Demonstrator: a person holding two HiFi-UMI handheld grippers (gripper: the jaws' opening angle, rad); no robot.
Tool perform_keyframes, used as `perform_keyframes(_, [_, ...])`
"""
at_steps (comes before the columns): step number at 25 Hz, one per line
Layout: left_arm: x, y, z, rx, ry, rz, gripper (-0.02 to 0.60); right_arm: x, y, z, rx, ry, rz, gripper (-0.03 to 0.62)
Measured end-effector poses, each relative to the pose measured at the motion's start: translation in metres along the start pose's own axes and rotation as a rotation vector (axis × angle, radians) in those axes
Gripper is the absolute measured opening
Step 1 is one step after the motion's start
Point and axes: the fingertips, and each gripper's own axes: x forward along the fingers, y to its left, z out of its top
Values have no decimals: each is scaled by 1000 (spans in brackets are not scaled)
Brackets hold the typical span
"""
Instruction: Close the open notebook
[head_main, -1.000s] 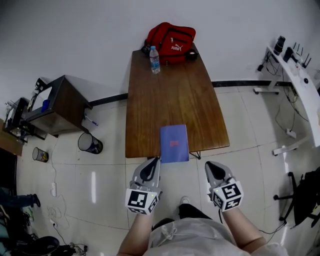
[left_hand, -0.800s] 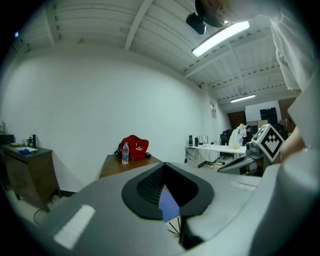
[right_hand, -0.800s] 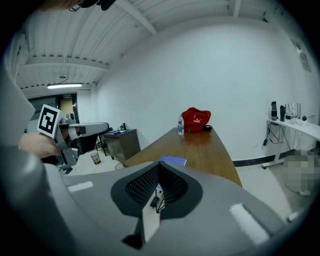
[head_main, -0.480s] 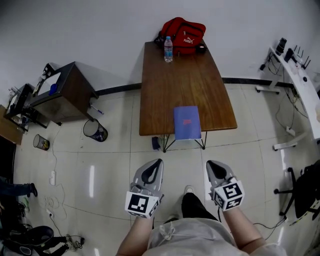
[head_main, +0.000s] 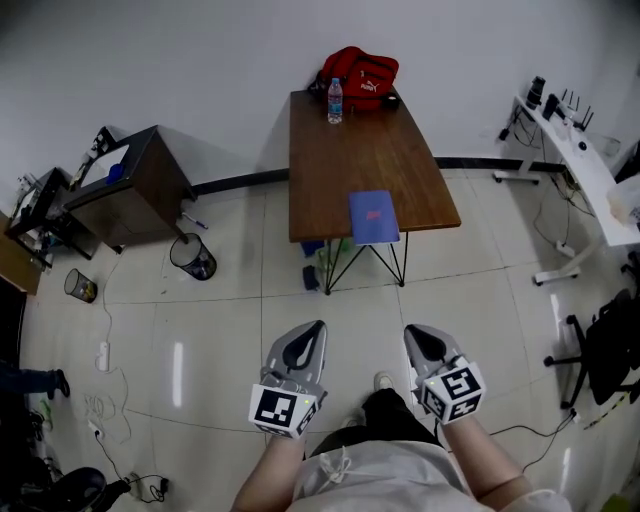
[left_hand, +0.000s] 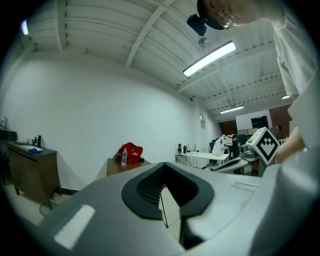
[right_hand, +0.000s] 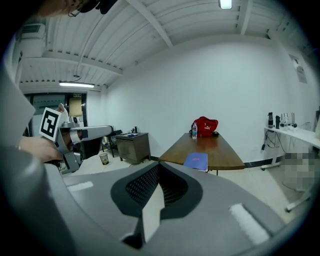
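A blue notebook (head_main: 373, 217) lies closed on the near end of the brown table (head_main: 350, 150), overhanging its edge a little. The right gripper view shows the same notebook (right_hand: 196, 160) far ahead on the table (right_hand: 215, 150). My left gripper (head_main: 304, 335) and right gripper (head_main: 421, 338) hang side by side over the tiled floor, well short of the table. Both have their jaws together and hold nothing. The left gripper (left_hand: 165, 192) points level toward the far wall. The right gripper (right_hand: 156, 192) points toward the notebook.
A red bag (head_main: 360, 72) and a water bottle (head_main: 334, 100) stand at the table's far end. A dark cabinet (head_main: 125, 190) and a bin (head_main: 192, 258) are at the left. A white desk (head_main: 570, 150) and a chair (head_main: 605, 360) are at the right.
Both grippers and the person have drawn back from the table across the floor. The table and the closed notebook now look smaller and farther away.
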Motion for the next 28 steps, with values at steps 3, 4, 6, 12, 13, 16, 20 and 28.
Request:
perform_keyframes(3, [-21, -12, 1, -2, 3, -7, 6, -19, 18, -2, -7, 2, 6, 8])
perform_keyframes(4, [-25, -18, 2, -4, 2, -11, 6, -26, 21, -2, -11, 2, 6, 8])
perform_keyframes(6, [-28, -27, 4, -12, -6, -16, 6, -37, 22, -1, -20, 0, 8, 8])
perform_keyframes(12, [-22, -62, 4, -22, -2, -18, 6, -65, 12, -9, -13, -12, 33, 8])
perform_keyframes(13, [-19, -68, 5, -27, -4, -18, 6, -69, 7, -10, -1, -9, 33, 8])
perform_keyframes(16, [-6, -88, 7, -27, -4, -27, 6, -81, -9, -12, 27, -6, 42, 8])
perform_keyframes(20, [6, -113, 11, -35, -18, -53, 6, -98, -27, -10, 14, -14, 36, 6])
perform_keyframes(28, [12, -130, 4, -36, -9, -60, 6, -109, -48, -6, -12, -34, 35, 6])
